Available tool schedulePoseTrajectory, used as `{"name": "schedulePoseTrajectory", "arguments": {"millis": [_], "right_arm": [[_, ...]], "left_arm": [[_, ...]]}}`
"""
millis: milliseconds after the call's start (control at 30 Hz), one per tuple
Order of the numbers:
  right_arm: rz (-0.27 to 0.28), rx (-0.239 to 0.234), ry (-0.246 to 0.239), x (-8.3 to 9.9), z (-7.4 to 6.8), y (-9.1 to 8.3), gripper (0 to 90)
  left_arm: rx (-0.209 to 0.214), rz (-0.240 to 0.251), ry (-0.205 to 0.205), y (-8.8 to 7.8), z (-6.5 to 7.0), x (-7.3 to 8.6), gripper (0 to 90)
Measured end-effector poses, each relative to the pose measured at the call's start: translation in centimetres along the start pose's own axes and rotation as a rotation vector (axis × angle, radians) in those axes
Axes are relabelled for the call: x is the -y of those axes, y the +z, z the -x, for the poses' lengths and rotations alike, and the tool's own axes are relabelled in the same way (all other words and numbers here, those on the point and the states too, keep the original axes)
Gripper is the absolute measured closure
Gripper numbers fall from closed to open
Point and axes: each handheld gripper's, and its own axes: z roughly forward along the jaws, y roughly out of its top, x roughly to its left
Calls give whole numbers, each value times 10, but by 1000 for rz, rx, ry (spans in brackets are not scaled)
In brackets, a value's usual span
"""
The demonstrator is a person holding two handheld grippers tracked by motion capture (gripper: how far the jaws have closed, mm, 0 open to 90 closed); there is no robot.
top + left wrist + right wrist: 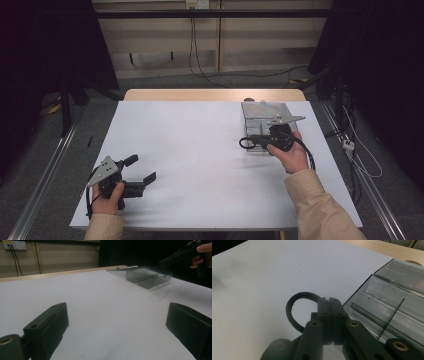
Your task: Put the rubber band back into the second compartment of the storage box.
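Work in hand: a black rubber ring [295, 308] is carried by the right tongs [252, 140] beside a clear compartment box [260, 114]; the likely aim is to drop the ring into the box, judged from where both sit.

Ring: pinched at one side between the jaws, which are pressed together on it; the loop sticks out to the side of the jaw tips and hangs over the white counter [200, 160], just beside the near wall of the box.

Box: smoky transparent plastic, lid folded back flat toward the far edge, standing near the counter's far right corner. In the right gripper view its dividers [384, 315] are plain and the compartments in sight look empty.

Right tongs: clamped on the ring, held low at the near side of the box, not yet over any compartment.

Left tongs [142, 170]: jaws wide apart, nothing between them, resting near the counter's near left corner, well apart from the box.

Done: ring picked up and brought to the box; lid already open.

Left: lift the ring over the wall, place it in a compartment, release; perhaps close the lid after.

Progress: past the halfway mark, by my reading.
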Motion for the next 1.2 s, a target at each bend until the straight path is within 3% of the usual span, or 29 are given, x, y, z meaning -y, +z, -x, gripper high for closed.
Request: {"name": "schedulePoseTrajectory", "arguments": {"millis": [1200], "right_arm": [[-6,61,26,-3,32,-4,888]], "left_arm": [[2,-2,-1,-1,0,1,41]]}}
